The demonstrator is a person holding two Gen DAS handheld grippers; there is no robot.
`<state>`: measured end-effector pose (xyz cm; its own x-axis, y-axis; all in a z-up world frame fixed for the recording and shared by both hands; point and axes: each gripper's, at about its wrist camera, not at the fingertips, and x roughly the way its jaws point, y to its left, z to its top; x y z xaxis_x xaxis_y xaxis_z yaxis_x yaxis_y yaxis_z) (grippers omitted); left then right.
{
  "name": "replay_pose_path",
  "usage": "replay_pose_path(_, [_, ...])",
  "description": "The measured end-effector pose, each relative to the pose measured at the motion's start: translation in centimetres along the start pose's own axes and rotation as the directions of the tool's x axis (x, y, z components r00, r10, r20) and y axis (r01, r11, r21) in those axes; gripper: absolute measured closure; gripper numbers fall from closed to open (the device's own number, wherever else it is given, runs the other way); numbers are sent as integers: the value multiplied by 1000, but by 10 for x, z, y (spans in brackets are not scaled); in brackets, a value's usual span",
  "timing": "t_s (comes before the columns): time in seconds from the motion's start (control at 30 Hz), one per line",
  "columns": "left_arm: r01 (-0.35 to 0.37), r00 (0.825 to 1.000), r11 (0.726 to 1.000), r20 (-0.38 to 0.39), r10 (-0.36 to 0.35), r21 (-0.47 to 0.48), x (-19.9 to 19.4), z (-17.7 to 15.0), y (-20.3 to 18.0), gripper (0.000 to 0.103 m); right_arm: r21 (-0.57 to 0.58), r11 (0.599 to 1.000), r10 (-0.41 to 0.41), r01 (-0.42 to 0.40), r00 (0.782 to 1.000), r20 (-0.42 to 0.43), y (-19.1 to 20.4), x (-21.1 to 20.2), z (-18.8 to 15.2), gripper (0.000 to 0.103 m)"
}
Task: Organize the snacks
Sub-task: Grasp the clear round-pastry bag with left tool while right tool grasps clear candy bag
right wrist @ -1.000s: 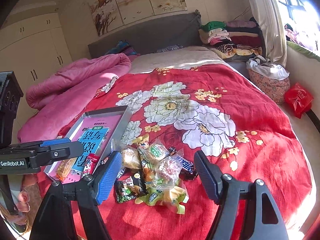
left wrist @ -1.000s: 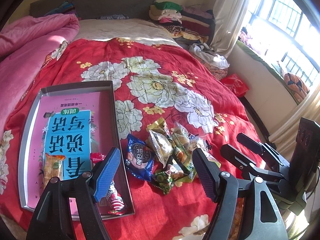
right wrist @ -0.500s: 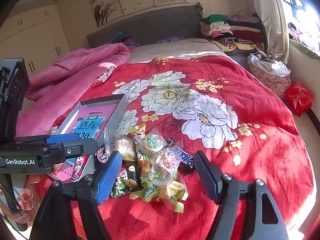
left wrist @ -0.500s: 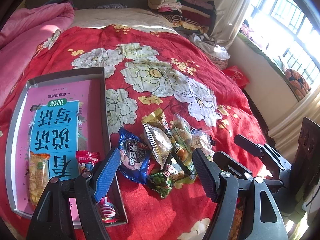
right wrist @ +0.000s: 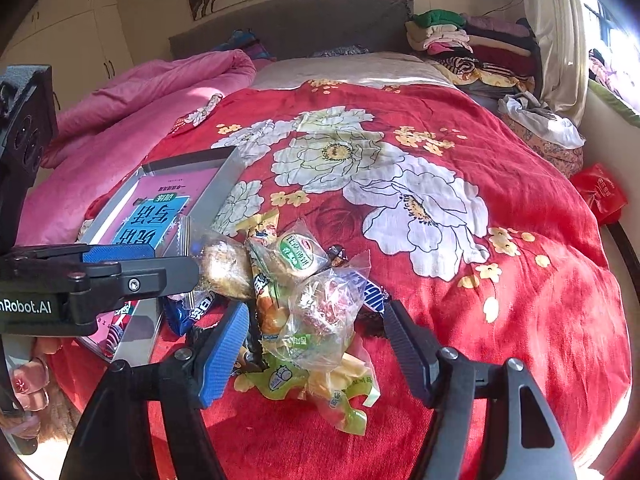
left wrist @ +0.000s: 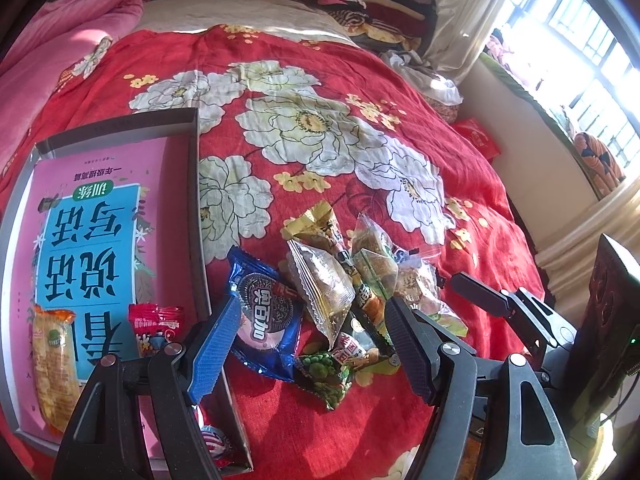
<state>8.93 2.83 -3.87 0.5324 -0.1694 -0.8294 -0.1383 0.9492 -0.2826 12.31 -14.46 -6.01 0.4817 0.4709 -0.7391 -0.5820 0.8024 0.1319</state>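
Note:
A pile of wrapped snacks [left wrist: 340, 292] lies on the red flowered bedspread, with a blue cookie packet [left wrist: 266, 316] at its left edge. Beside it stands a grey tray [left wrist: 196, 184] holding a pink book, an orange packet [left wrist: 54, 376] and a red packet [left wrist: 156, 326]. My left gripper [left wrist: 311, 308] hangs open just above the pile's near side. From the right, my right gripper [right wrist: 315, 312] hovers over the same snack pile [right wrist: 304, 292]. Its jaws are closing with a clear packet [right wrist: 324, 304] between them, pads not touching it. The left gripper [right wrist: 176, 260] also shows at that view's left.
A pink quilt [right wrist: 132, 112] covers the bed's left side. Folded clothes [right wrist: 472, 44] are stacked by the headboard. A red bag [right wrist: 600, 192] sits off the bed's right edge, below a bright window [left wrist: 580, 52]. A hand with painted nails [right wrist: 28, 388] shows at the lower left.
Both grippers have sunk toward the snack pile, which now looks larger and nearer. The right gripper's jaws have narrowed a little. No snack has moved.

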Motion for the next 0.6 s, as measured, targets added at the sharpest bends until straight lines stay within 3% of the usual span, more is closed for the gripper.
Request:
replay_pose_path(0.27, [14, 999, 999, -30, -14, 30, 14, 5, -7, 28, 0, 1000, -5, 5, 999, -37, -4, 14, 0, 56])
replay_pose_path(0.6, [27, 994, 1000, -102, -26, 12, 28, 12, -2, 39, -45, 999, -24, 21, 997, -73, 4, 31, 0, 61])
